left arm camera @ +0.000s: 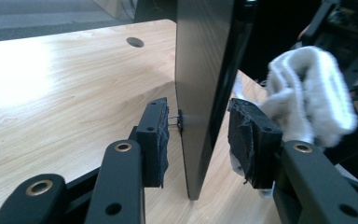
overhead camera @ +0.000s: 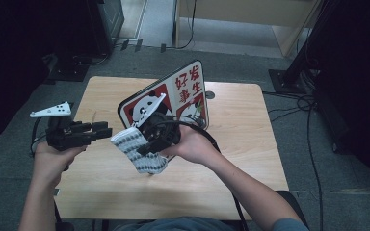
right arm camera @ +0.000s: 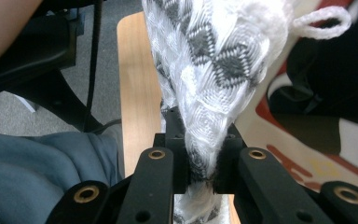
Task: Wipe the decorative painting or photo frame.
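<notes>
A rectangular board (overhead camera: 183, 91) printed with pandas and red characters stands steeply tilted on the wooden table (overhead camera: 241, 149). In the left gripper view its dark back (left arm camera: 205, 70) is seen edge-on between the two pads (left arm camera: 154, 140), with a gap on each side. My left gripper (overhead camera: 107, 131) is open at the board's lower left edge. The right gripper (right arm camera: 200, 161) is shut on a grey-and-white patterned cloth (right arm camera: 214, 60), which hangs bunched against the board's front (overhead camera: 142, 154). What props the board up is hidden.
A round cable hole (overhead camera: 209, 95) sits near the table's far edge. Cables (overhead camera: 298, 103) trail over the grey floor to the right. Dark stands (overhead camera: 289, 72) and a pale wooden cabinet (overhead camera: 250, 14) lie beyond the table.
</notes>
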### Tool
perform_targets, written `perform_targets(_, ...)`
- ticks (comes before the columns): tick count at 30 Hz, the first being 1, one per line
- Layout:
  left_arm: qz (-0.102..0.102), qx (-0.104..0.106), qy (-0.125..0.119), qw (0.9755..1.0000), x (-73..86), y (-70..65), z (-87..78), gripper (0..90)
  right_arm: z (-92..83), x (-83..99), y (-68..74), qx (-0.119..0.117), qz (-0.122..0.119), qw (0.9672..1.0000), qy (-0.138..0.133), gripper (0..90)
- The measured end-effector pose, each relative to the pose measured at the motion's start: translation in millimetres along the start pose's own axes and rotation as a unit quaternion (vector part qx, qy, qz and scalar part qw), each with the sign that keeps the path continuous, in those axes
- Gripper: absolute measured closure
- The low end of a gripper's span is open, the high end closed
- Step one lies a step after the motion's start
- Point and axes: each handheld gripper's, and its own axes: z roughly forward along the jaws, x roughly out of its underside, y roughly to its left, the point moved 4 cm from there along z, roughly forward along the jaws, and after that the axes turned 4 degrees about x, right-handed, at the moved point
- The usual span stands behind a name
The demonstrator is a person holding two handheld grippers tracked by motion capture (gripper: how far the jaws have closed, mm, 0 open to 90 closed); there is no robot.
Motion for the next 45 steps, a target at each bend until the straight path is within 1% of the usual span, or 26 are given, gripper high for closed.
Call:
perform_targets(3, -0.002, 0.001, 0.002, 1.0, 0.0, 2.4, 0.1, 58.1, 0.6, -6.0, 2.3, 0.001, -0.006, 1.0, -0.001, 81.6)
perform_targets(4, -0.002, 0.001, 0.002, 1.0, -0.2, 3.0, 0.0, 58.0, 0.5, -7.4, 3.5, 0.0, -0.004, 1.0, 0.001, 81.6)
perform_targets(5, -0.001, 0.001, 0.003, 1.0, -0.3, 3.4, 0.1, 58.0, 0.8, -8.7, 3.5, 0.0, -0.009, 1.0, 0.001, 81.6)
perform_targets(14, -0.004, 0.001, 0.01, 0.9999, -0.3, 6.7, 2.9, 56.8, 2.9, -12.6, 1.8, -0.006, -0.004, 1.0, 0.005, 81.5)
perform_targets(15, -0.007, 0.001, 0.01, 0.9999, 0.0, 7.9, 2.9, 56.4, 2.3, -13.9, 2.3, -0.007, -0.003, 1.0, 0.006, 81.5)
perform_targets(20, -0.016, -0.001, 0.01, 0.9998, 3.1, 14.4, 1.0, 55.4, -0.4, -28.3, 7.9, -0.012, -0.012, 0.9999, 0.001, 81.4)
perform_targets(21, -0.016, -0.002, 0.01, 0.9998, 3.4, 15.8, 0.3, 55.2, -0.4, -33.5, 8.9, -0.012, -0.017, 0.9998, -0.002, 81.3)
perform_targets(24, -0.019, -0.004, 0.006, 0.9998, 4.0, 19.6, -1.4, 54.3, -1.4, -46.0, 10.3, -0.013, -0.022, 0.9997, -0.003, 81.3)
perform_targets(27, -0.021, -0.007, 0.005, 0.9998, 5.4, 23.4, -3.3, 53.3, -3.6, -60.1, 10.2, -0.015, -0.017, 0.9997, -0.011, 81.3)
perform_targets(28, -0.022, -0.009, 0.003, 0.9997, 5.8, 24.6, -4.0, 53.1, -4.2, -64.2, 10.3, -0.018, -0.009, 0.9997, -0.011, 81.2)
perform_targets(29, -0.023, -0.009, 0.003, 0.9997, 5.9, 25.1, -4.3, 53.0, -4.2, -69.2, 8.6, -0.018, -0.008, 0.9997, -0.011, 81.2)
perform_targets(32, -0.022, -0.012, 0.001, 0.9997, 5.9, 26.8, -5.5, 52.5, -3.6, -77.2, 4.1, -0.012, -0.003, 0.9999, -0.006, 81.1)
perform_targets(33, -0.022, -0.012, -0.001, 0.9997, 5.7, 27.0, -5.7, 52.4, -3.8, -79.3, 2.1, -0.012, 0.003, 0.9999, -0.002, 81.0)
perform_targets(34, -0.021, -0.013, -0.002, 0.9997, 5.6, 27.2, -5.8, 52.3, -4.3, -80.6, 0.3, -0.012, 0.01, 0.9999, -0.003, 81.0)
perform_targets(36, -0.019, -0.013, -0.002, 0.9997, 5.7, 27.6, -5.6, 52.0, -6.4, -81.1, -3.8, -0.01, 0.015, 0.9998, -0.005, 81.0)
perform_targets(39, -0.016, -0.017, 0.001, 0.9997, 7.2, 27.9, -4.5, 51.4, -9.9, -78.4, -10.5, -0.007, 0.033, 0.9994, -0.003, 80.9)
perform_targets(43, -0.011, -0.02, 0.001, 0.9997, 8.5, 29.4, -4.2, 49.8, -12.7, -74.6, -18.3, -0.013, 0.051, 0.9986, -0.003, 80.9)
perform_targets(45, -0.009, -0.021, 0.001, 0.9997, 9.1, 29.4, -3.7, 49.1, -12.3, -73.3, -20.8, -0.019, 0.062, 0.9979, -0.001, 80.9)
